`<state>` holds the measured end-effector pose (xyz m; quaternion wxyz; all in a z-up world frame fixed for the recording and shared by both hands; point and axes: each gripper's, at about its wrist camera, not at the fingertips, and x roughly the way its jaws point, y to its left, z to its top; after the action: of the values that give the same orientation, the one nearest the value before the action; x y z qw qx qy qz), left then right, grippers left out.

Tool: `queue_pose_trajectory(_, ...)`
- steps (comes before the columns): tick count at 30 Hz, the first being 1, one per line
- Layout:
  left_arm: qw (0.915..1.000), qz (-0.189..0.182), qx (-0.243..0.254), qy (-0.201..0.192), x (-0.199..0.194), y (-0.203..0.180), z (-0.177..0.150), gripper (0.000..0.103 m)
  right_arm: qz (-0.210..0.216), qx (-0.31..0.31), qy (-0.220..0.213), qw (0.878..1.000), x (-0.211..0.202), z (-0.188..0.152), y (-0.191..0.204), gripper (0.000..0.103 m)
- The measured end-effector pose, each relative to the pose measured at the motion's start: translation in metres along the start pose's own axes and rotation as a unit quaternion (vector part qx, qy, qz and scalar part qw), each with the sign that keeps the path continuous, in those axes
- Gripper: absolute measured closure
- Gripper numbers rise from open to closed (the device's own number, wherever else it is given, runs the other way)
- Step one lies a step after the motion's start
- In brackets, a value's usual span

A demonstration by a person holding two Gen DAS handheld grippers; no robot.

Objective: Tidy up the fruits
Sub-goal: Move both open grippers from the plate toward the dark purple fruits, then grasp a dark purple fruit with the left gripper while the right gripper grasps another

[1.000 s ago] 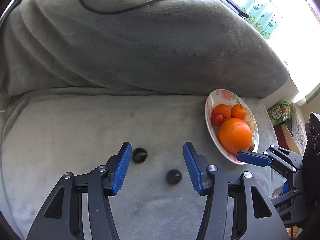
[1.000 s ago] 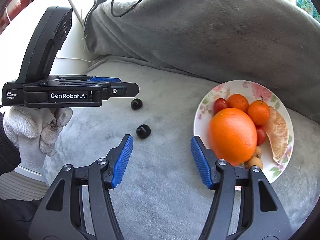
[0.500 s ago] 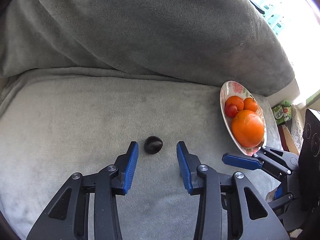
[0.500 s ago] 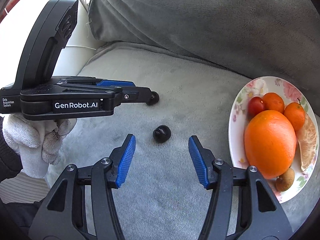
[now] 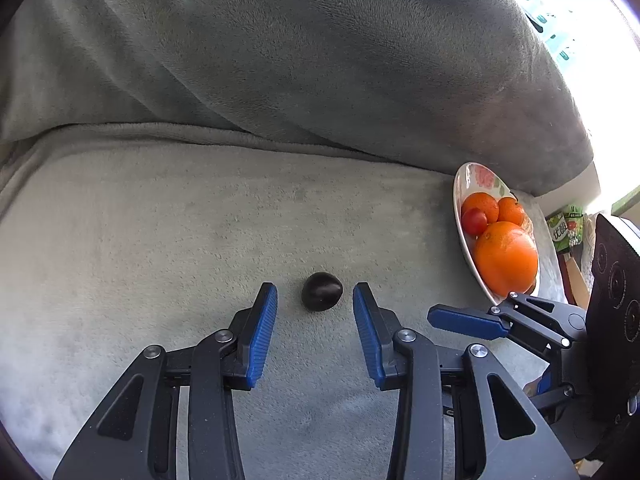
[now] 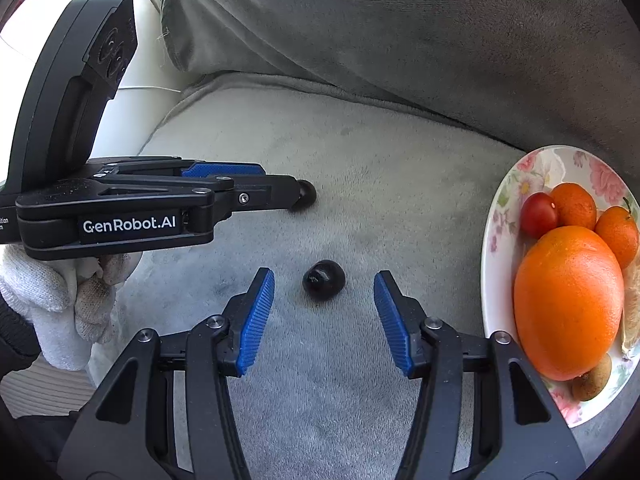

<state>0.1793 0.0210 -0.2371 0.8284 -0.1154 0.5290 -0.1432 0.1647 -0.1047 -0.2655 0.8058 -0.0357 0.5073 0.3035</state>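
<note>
Two small dark round fruits lie on the grey couch seat. In the left wrist view my left gripper (image 5: 315,300) is open, its blue fingers either side of one dark fruit (image 5: 321,297) without touching it. In the right wrist view my right gripper (image 6: 324,284) is open around the other dark fruit (image 6: 323,279), also apart from it. The left gripper also shows there, with the first dark fruit (image 6: 307,194) at its tips. A floral plate (image 6: 505,204) at the right holds a large orange (image 6: 568,302), small oranges, a red tomato (image 6: 538,214) and a brown fruit.
A thick grey blanket (image 5: 320,60) rises behind the seat. The plate (image 5: 468,184) sits at the seat's right end in the left wrist view, with the right gripper's finger (image 5: 464,320) just below it. A white-gloved hand (image 6: 60,300) holds the left gripper.
Both grippers have moved forward and down, each bringing one dark fruit between its open fingers. The left gripper's opening has narrowed somewhat. The fruits have not moved.
</note>
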Motion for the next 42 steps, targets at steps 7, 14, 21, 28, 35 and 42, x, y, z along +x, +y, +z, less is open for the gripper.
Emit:
queue_pose_trajectory(7, 1.0, -0.003, 0.001, 0.003, 0.003, 0.001, -0.001, 0.066, 0.003, 0.008, 0.006, 1.0, 0.006, 0.002, -0.007, 0.058)
queue_pose_trajectory(14, 1.0, -0.003, 0.003, 0.006, 0.007, -0.002, -0.002, 0.068, 0.005, 0.005, 0.01, 1.0, 0.016, 0.008, -0.003, 0.061)
queue_pose_trajectory(21, 0.9999, -0.001, 0.006, 0.01, 0.013, -0.007, -0.001, 0.071, 0.003, 0.004, 0.014, 1.0, 0.024, 0.011, 0.0, 0.068)
queue_pose_trajectory(28, 0.9997, 0.009, 0.018, 0.014, 0.02, -0.015, -0.002, 0.079, 0.003, -0.005, 0.016, 1.0, 0.028, 0.012, 0.004, 0.077)
queue_pose_trajectory(35, 0.9996, 0.015, 0.022, 0.007, 0.023, -0.022, -0.005, 0.083, 0.001, -0.003, 0.01, 1.0, 0.026, 0.013, 0.006, 0.078)
queue_pose_trajectory(42, 0.9996, 0.016, 0.021, -0.001, 0.017, -0.023, -0.004, 0.083, -0.001, 0.001, -0.003, 1.0, 0.008, 0.006, 0.001, 0.078)
